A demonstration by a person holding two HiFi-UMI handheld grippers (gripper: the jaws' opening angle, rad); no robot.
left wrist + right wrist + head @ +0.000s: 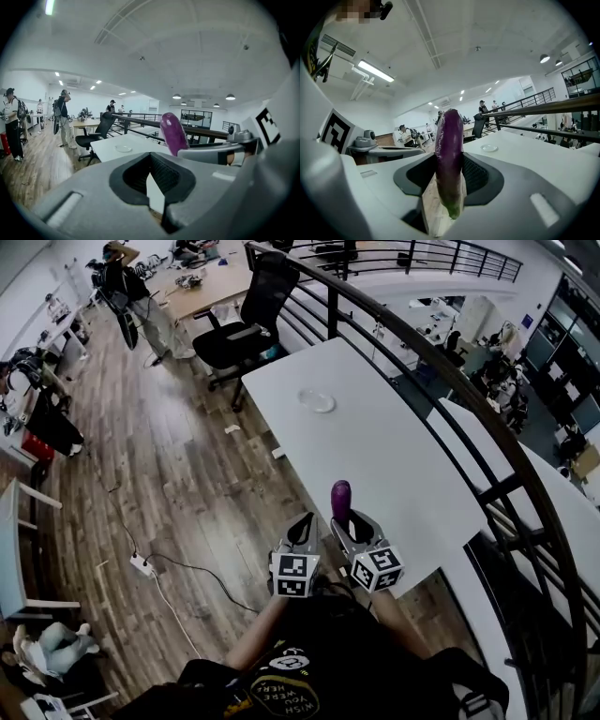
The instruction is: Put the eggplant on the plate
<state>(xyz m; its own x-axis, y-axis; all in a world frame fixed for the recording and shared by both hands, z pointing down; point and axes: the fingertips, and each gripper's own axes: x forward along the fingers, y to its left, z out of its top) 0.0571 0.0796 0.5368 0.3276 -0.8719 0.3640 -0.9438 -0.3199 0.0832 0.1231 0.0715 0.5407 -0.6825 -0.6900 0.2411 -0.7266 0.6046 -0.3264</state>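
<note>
My right gripper is shut on a purple eggplant, which stands upright between its jaws over the near end of the white table. In the right gripper view the eggplant fills the gap of the right gripper, its green stem end pointing down. A clear glass plate lies far up the table, well beyond both grippers; the plate shows small in the right gripper view. My left gripper hangs just left of the right one, shut with nothing in it. From the left gripper the eggplant shows at right.
A dark curved railing runs along the table's right side. A black office chair stands at the table's far end. A power strip with a cable lies on the wooden floor at left. People stand far off by desks.
</note>
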